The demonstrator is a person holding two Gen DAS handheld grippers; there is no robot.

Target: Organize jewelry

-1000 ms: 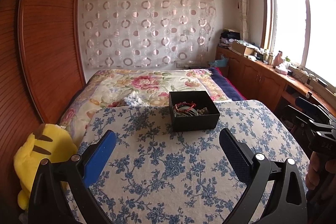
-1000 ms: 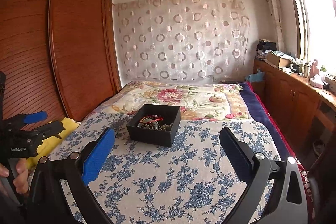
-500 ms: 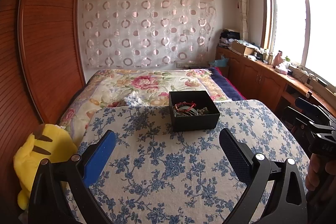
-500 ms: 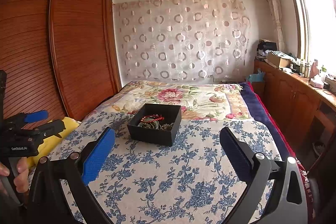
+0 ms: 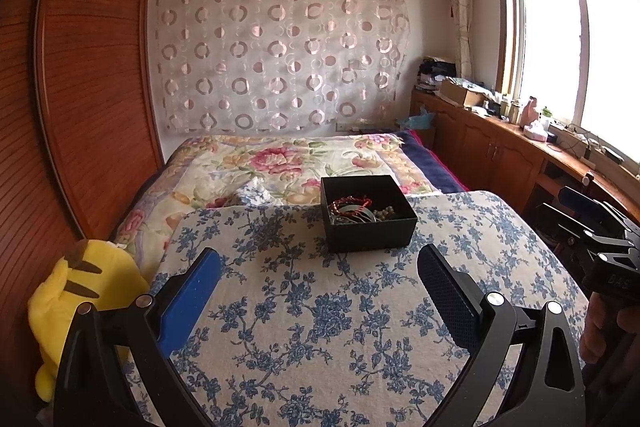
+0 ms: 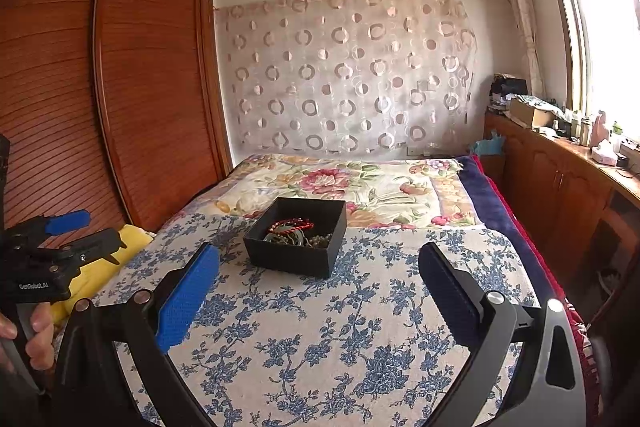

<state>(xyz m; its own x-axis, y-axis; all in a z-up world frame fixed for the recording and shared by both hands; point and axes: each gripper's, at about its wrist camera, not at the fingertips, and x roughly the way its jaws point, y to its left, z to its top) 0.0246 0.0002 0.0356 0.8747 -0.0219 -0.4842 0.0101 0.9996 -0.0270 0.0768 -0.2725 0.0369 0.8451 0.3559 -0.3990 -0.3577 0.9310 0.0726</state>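
An open black box (image 5: 368, 223) stands on the blue-flowered cloth (image 5: 320, 327) near its far edge. It holds a red beaded bracelet (image 5: 350, 205), dark beads and other jewelry. It also shows in the right wrist view (image 6: 298, 247). My left gripper (image 5: 318, 265) is open and empty, held short of the box. My right gripper (image 6: 318, 263) is open and empty, also short of the box. Each gripper shows at the edge of the other's view, the right one (image 5: 592, 227) and the left one (image 6: 60, 239).
A bed with a flowered quilt (image 5: 288, 163) lies beyond the cloth. A yellow plush toy (image 5: 80, 299) sits at the left by a wooden wardrobe (image 5: 92, 87). A wooden counter (image 5: 520, 147) with clutter runs along the window on the right.
Hardly anything has moved. The right wrist view has crept slightly closer to the box; both grippers stay open.
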